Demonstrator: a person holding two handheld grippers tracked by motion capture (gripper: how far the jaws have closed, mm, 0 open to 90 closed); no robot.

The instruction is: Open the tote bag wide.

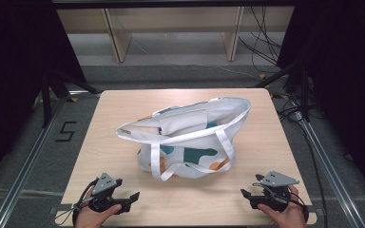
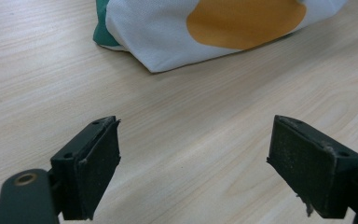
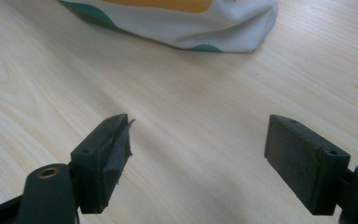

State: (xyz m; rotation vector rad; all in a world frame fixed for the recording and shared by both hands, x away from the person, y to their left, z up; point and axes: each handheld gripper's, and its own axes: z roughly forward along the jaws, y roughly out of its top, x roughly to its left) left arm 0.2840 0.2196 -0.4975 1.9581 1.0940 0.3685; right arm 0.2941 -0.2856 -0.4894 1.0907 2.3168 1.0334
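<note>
1. I see the white tote bag [image 1: 190, 137], with teal and orange patches, lying at the centre of the wooden table [image 1: 275, 137], its straps looped toward 6 o'clock.
2. My left gripper [image 1: 132, 199] rests near the table's edge at about 7 o'clock, jaws spread wide with nothing between them. In the left gripper view the bag [image 2: 205, 32] lies ahead at 12 o'clock, apart from the pads.
3. My right gripper [image 1: 245, 193] sits at about 5 o'clock, jaws likewise wide and empty. The bag [image 3: 191, 28] lies ahead at 12 o'clock.
</note>
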